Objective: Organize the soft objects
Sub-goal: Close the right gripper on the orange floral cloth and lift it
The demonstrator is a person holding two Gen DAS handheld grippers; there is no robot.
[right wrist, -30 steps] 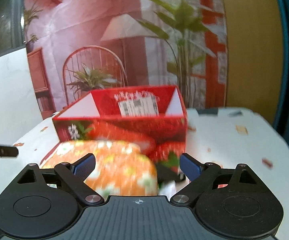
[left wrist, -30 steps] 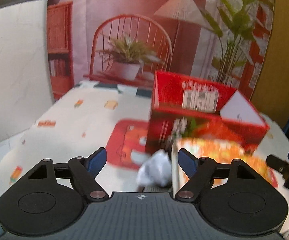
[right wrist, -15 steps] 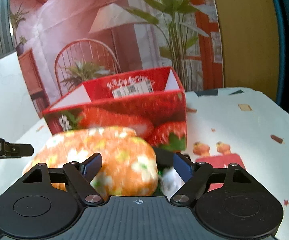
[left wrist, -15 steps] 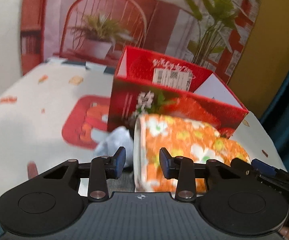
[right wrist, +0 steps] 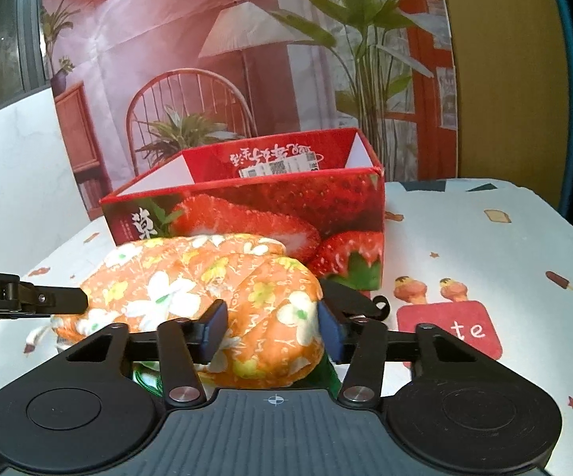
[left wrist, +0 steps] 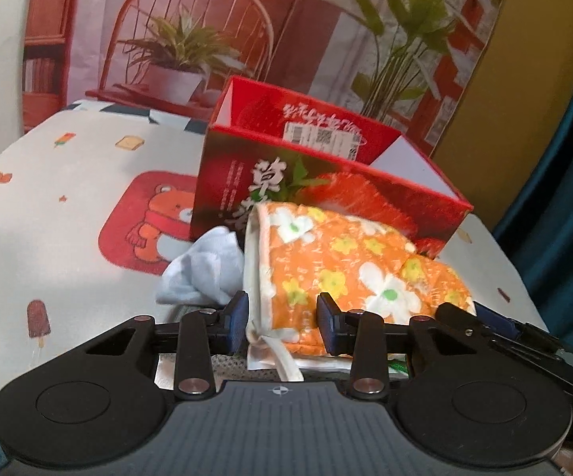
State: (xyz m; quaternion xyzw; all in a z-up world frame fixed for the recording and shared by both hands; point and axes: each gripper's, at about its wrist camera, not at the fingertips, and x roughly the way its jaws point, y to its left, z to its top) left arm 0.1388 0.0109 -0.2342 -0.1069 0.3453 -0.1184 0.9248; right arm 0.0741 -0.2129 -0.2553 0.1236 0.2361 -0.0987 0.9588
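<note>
Patterned desk cloth (left wrist: 68, 206) carries the orange floral pillow (left wrist: 349, 265) before the strawberry box (right wrist: 270, 214). Left tongs (left wrist: 282, 319) pinch its piped end, right tongs (right wrist: 272, 331), just closed, squeeze the other, likely for lifting together.

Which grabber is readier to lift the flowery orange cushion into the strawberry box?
Probably the right gripper: its jaws, just closing, squeeze the cushion's plump end. The left gripper only pinches a thin edge. The box sits just behind.
</note>
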